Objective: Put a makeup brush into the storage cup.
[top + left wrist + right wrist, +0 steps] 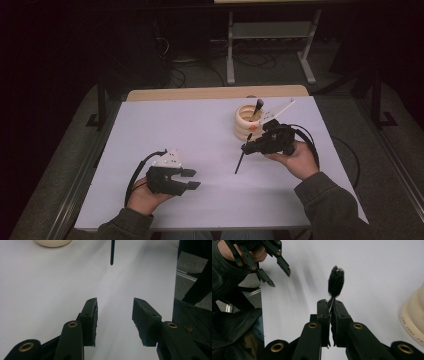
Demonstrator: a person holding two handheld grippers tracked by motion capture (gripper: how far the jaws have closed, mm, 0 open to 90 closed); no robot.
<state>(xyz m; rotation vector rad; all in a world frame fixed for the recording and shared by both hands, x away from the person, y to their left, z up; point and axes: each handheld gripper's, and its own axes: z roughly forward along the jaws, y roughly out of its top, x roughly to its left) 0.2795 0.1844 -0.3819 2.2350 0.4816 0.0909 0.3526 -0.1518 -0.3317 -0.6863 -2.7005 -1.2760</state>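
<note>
Right gripper view: right gripper (pixel 331 315) clamps a black brush (pixel 335 282) near the bristles, likely for the cream holder (pixel 248 122); left gripper (pixel 115 317) gapes empty.

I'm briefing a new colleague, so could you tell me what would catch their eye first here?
The right gripper, right of the white table's centre, is shut on a thin black brush whose bristled head sticks out past its jaws. Just behind it stands a cream ribbed holder with another brush in it. The left gripper waits open at front left.
</note>
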